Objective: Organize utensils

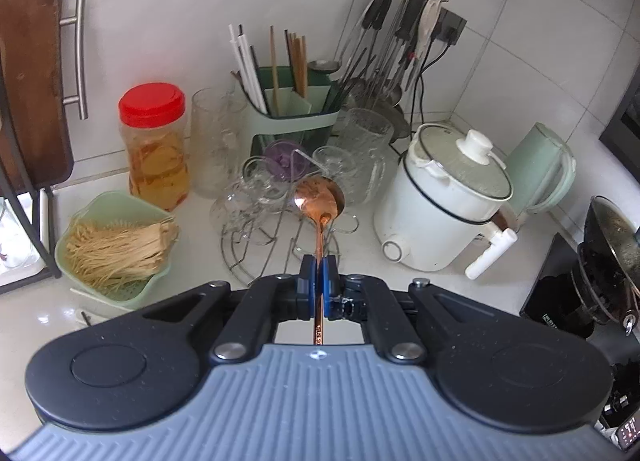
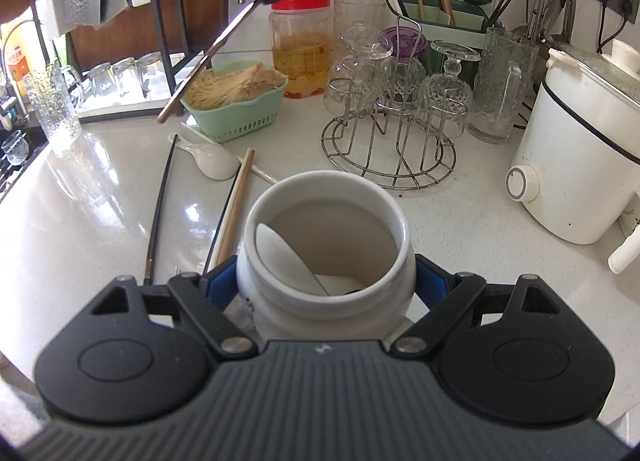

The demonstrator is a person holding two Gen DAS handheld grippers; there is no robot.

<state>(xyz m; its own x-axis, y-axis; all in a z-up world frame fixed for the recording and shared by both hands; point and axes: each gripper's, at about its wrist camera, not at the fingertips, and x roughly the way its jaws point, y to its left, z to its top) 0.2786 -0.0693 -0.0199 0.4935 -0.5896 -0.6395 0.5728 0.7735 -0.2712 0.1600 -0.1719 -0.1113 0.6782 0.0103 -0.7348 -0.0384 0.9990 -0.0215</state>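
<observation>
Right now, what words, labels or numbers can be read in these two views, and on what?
"SUS 30": engraved on the copper spoon, on its handle; the rest is cut off.
Lit display: digits too blurred to read.
Orange bottle: label characters too small to read.
White jar: dark print on its side, mostly hidden.

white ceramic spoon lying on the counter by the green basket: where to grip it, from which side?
My call: take the white ceramic spoon by its thin handle, coming from above with jaws across it. It lies flat on the white counter, handle toward the green basket, which crowds that end; the wide bowl would likely slip.
</observation>
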